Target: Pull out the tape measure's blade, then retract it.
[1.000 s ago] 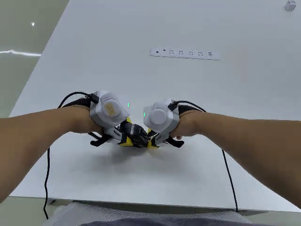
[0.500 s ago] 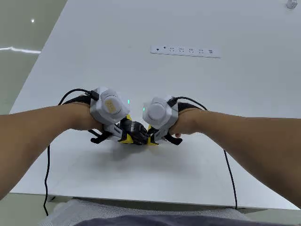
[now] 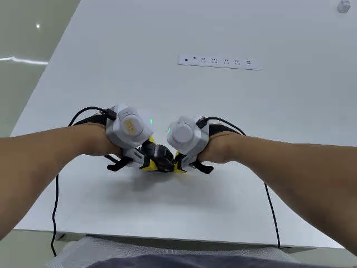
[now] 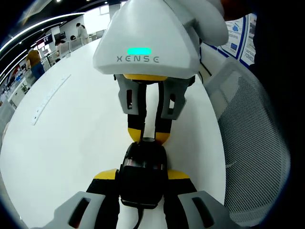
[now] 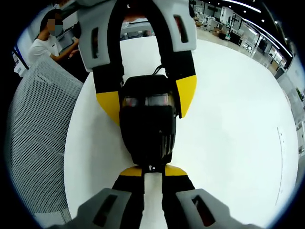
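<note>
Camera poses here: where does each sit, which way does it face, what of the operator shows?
Head view: headset, facing forward-down at the table; both forearms, left gripper, right gripper show.
Left gripper view: on left gripper, looks along its fingers at the tape measure and the opposing right gripper.
Right gripper view: reversed, own fingers below, left gripper beyond.
Shared: tape measure, gripped from both ends.

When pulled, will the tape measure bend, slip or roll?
The tape measure looks rigid and ribbed, so it probably will hold firm in the left tongs. Its blocky shape seems unlikely to roll.
</note>
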{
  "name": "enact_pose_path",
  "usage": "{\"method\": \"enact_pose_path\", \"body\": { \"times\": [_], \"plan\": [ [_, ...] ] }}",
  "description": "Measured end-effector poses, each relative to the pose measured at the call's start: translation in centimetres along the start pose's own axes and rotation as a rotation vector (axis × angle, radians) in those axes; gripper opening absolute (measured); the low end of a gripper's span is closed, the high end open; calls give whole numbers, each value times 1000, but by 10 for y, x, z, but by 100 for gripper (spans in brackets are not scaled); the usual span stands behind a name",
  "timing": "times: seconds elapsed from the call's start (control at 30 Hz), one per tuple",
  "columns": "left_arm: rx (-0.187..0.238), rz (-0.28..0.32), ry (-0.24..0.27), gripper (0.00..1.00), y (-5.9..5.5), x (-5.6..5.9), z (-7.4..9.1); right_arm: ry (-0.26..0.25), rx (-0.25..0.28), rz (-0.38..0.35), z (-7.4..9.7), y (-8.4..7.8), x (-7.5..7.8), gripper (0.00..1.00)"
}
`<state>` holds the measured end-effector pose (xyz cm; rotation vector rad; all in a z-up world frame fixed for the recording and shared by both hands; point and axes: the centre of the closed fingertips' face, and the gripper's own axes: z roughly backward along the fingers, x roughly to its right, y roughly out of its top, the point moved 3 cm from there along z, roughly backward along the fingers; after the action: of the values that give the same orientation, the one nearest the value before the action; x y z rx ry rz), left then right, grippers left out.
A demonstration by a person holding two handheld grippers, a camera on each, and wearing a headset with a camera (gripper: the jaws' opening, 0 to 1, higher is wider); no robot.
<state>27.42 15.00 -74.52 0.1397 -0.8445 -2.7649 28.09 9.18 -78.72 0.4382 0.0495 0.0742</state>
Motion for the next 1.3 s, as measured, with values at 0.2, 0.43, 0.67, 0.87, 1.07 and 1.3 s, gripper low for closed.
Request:
{"method": "enact_pose_path", "body": {
  "times": [0.2,0.43,0.67,0.87,1.07,1.3],
  "plan": [
    [-4,-5,4,32,0,0,0,-2,-5,1,1,-1,0,11],
    [-15,-9,-2,32,0,0,-1,-1,-10,-9,3,-3,0,11],
    [-7,2,0,32,0,-1,-1,2,-17,-10,7,-10,1,11],
    [-5,7,2,32,1,0,-1,1,-20,-14,9,-13,1,11],
    [-9,3,2,32,2,1,-1,1,-22,-12,10,-13,1,11],
    [-14,-1,1,32,2,0,-1,-2,-33,-7,11,-16,1,11]
  ]
}}
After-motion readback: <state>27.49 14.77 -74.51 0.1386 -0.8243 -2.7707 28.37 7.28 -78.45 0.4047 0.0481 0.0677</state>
